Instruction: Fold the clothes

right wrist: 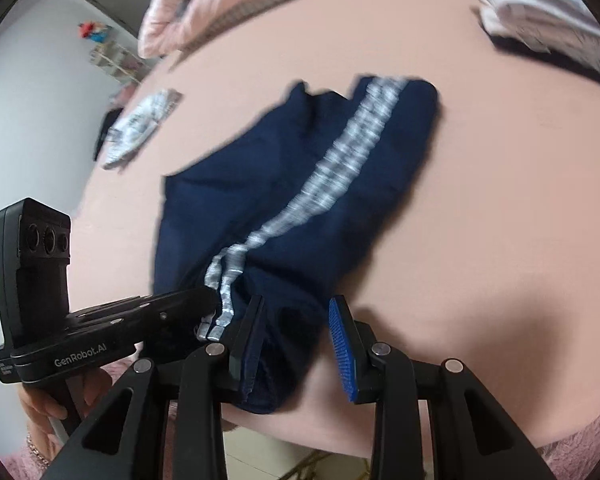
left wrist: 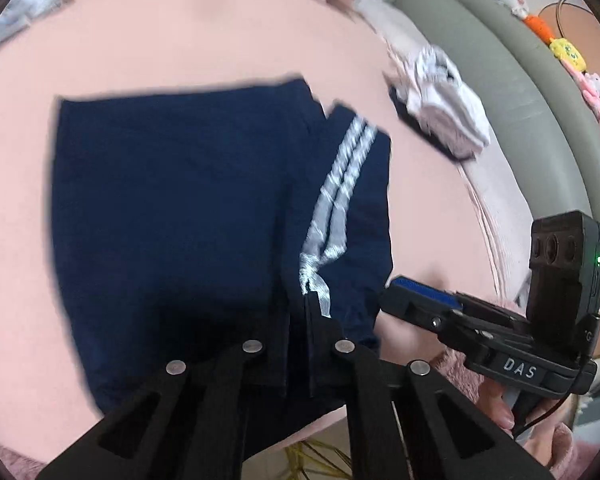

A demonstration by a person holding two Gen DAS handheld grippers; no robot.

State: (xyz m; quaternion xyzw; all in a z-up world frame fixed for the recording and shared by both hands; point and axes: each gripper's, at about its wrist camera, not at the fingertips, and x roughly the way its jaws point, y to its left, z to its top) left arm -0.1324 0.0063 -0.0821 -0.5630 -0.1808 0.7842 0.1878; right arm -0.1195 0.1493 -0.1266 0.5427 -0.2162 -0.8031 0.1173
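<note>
Navy shorts (left wrist: pixel 172 216) with two white side stripes (left wrist: pixel 340 184) lie on a pink bed sheet (left wrist: pixel 180 40). My left gripper (left wrist: pixel 300 320) is shut on the near edge of the shorts by the stripe end. In the right wrist view the shorts (right wrist: pixel 300 184) stretch away from me. My right gripper (right wrist: pixel 300 344) is open, its blue pads (right wrist: pixel 342 352) apart, with the near corner of the shorts lying between the jaws. The right gripper also shows at the right of the left wrist view (left wrist: pixel 424 300), and the left gripper at the left of the right wrist view (right wrist: pixel 204 304).
A pile of white and dark clothes (left wrist: pixel 440 108) lies at the bed's far right beside a grey padded headboard (left wrist: pixel 500 60). A folded patterned cloth (right wrist: pixel 140 124) lies at the bed's left edge. A pink quilt (right wrist: pixel 204 4) is bunched at the back.
</note>
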